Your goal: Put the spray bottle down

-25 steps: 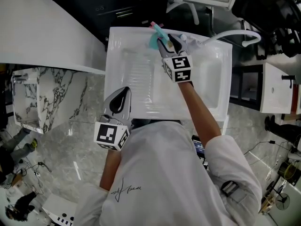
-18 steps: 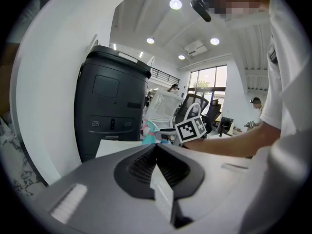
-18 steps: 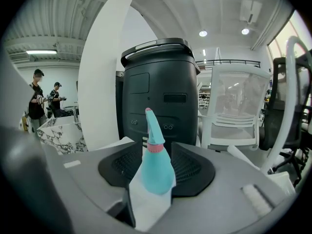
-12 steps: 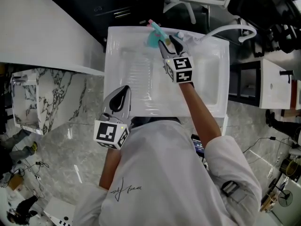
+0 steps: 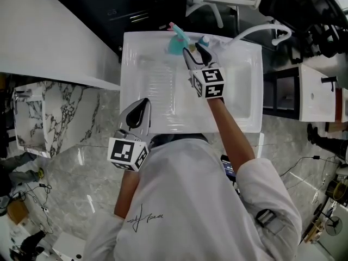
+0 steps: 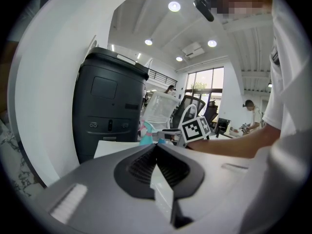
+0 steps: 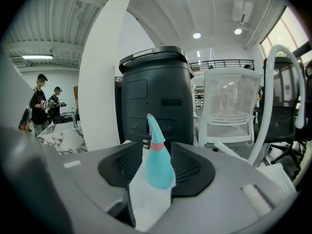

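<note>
Right gripper (image 5: 193, 50) drawn back slightly from spray bottle (image 5: 175, 42)

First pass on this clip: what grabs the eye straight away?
A teal spray bottle stands upright at the far edge of the white sink. It is just ahead of the right claw, whose jaws are apart and frame the bottle without gripping it. The left claw is shut and empty at the sink's near edge.

From over the person, the head view looks steeply down on the left claw (image 5: 142, 103), right claw (image 5: 194, 49) and white counter (image 5: 157, 86). Each claw view sits close behind its own jaws, facing ahead; both share the dark bin (image 6: 109, 111) beyond.
</note>
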Motion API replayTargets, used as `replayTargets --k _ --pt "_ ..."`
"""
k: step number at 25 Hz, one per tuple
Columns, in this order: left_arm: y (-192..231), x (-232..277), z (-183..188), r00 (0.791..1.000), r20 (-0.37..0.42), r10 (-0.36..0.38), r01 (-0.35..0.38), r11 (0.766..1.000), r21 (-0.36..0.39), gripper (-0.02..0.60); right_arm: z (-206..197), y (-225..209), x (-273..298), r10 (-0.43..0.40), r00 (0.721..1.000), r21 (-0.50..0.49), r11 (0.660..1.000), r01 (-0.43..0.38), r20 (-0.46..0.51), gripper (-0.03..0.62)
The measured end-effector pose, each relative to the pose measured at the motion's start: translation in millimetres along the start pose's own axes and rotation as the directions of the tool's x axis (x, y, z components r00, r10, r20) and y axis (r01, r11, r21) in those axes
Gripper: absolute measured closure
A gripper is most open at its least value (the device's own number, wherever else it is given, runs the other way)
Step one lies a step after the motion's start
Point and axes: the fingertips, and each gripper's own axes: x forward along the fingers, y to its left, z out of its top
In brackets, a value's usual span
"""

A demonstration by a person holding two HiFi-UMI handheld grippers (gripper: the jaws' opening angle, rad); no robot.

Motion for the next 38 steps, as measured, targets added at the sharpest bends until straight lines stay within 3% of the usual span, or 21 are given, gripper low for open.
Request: replayTargets --k 13,28,33,38 --pt "-6 -6 -2 0.999 0.016 -0.031 0.032 0.998 -0.061 0.577 -3 -4 -34 -0.046 0.999 0.031 0.998 0.046 -0.008 0.441" --pt "-17 -10 1 0.998 0.029 -0.062 0.063 0.997 -0.043 0.577 -5 7 -70 -0.042 0.999 0.046 0.998 0.043 -0.008 0.442" --pt "-19 -13 1 0.999 0.017 -0.045 0.044 0.997 0.058 0.577 -5 13 -79 -0.033 0.999 0.054 0.998 0.034 -0.006 0.442" --pt "-18 -15 -3 0.997 0.013 -0.071 0.071 0.997 0.032 0.577 -4 18 -90 -0.039 0.999 0.061 0.997 0.039 -0.004 0.442"
